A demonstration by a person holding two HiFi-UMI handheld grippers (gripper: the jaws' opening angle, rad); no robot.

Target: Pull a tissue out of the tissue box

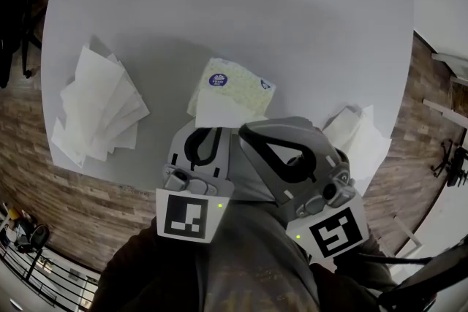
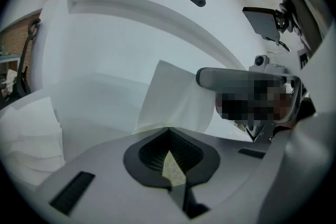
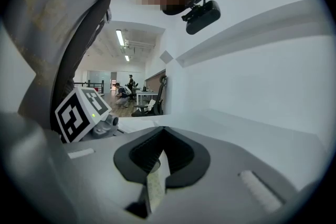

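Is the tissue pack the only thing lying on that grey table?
No, a left pile of tissues and a right pile lie on the table beside the tissue pack.

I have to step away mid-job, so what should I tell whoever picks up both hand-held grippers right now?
Left hand-held gripper: shut on the patterned edge of the tissue box, a soft pack in the middle of the table.
Right hand-held gripper: shut on a tissue that rises from the pack.
Done: loose tissues lie in a left pile and a right pile on the table.
Left: hold the pack down and draw this tissue clear, probably up and away. Whether it is already free cannot be told.
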